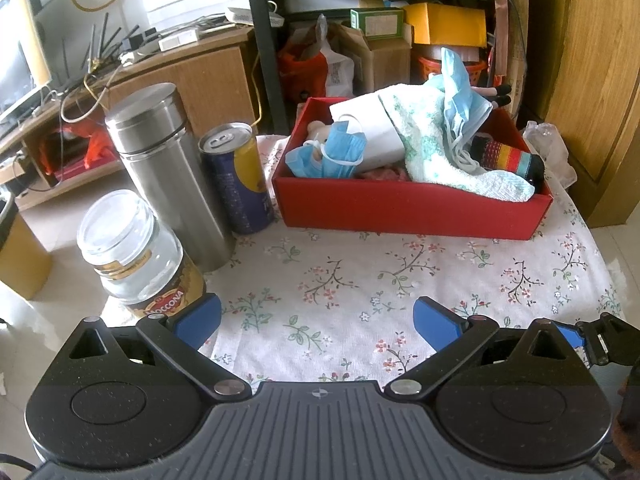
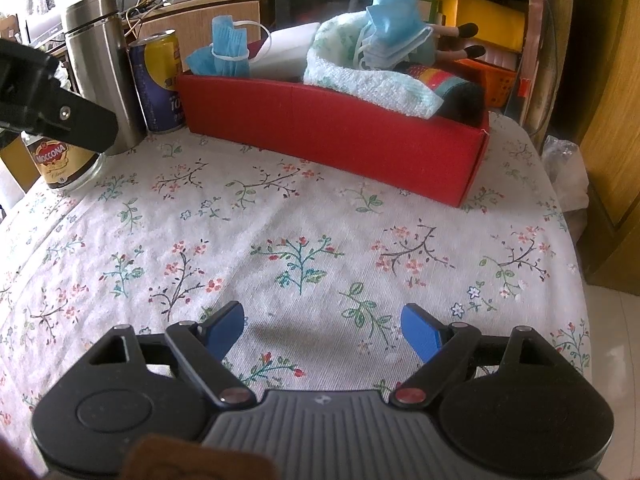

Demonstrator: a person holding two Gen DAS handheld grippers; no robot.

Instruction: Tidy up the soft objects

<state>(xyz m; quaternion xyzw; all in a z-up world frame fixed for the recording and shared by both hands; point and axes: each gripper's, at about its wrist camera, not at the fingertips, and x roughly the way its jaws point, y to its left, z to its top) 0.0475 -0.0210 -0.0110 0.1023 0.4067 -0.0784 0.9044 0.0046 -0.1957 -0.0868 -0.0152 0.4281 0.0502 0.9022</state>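
Note:
A red box stands at the far side of the flowered tablecloth. It holds soft things: blue face masks, a white and green towel, a striped sock and a doll whose legs stick out at the back. My left gripper hovers open over the cloth in front of the box, nothing between its blue pads. My right gripper also stands open and empty above the cloth.
At the left stand a glass coffee jar, a steel flask and a blue and yellow can. Part of the other gripper shows at the left edge. Cluttered shelves rise behind the table.

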